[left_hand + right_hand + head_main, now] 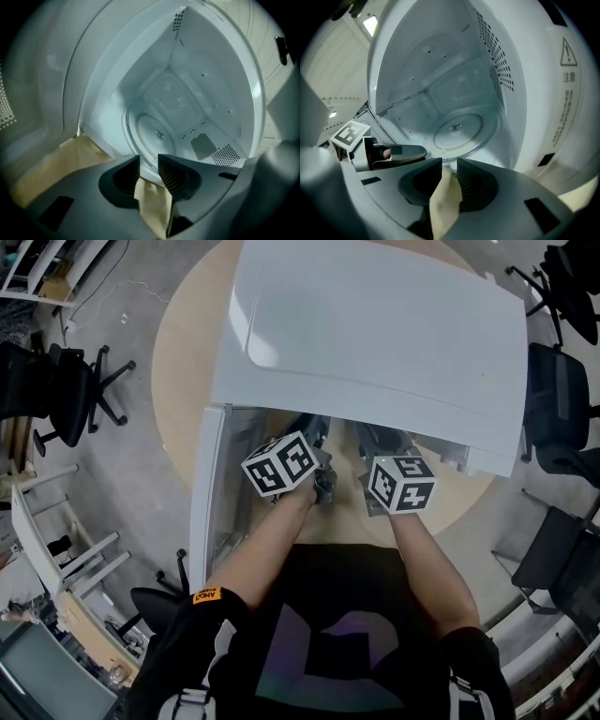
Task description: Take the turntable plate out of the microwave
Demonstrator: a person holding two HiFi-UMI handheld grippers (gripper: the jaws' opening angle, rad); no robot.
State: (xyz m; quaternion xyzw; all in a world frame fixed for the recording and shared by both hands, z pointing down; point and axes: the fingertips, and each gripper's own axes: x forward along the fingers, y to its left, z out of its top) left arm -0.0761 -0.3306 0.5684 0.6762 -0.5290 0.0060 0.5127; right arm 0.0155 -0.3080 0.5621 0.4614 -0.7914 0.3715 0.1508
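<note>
Both tools wait at the microwave's mouth. The left gripper and right gripper each have jaws parted and hold nothing; only tan table shows through the gaps. The door is swung open on the microwave's left.

The turntable plate lies flat on the microwave's floor, roughly centred. It is round and looks like clear glass, with a small hub at its middle. Neither gripper touches it; both stop just short of its near rim.

Handling, my guess: it is stiff, weighty for how thin it is, slick, and breakable if it knocks the microwave's sill. The best hold looks like the near rim, pinched top and bottom with one gripper towards each side. It should lift clear of the hub before it is drawn out level.
</note>
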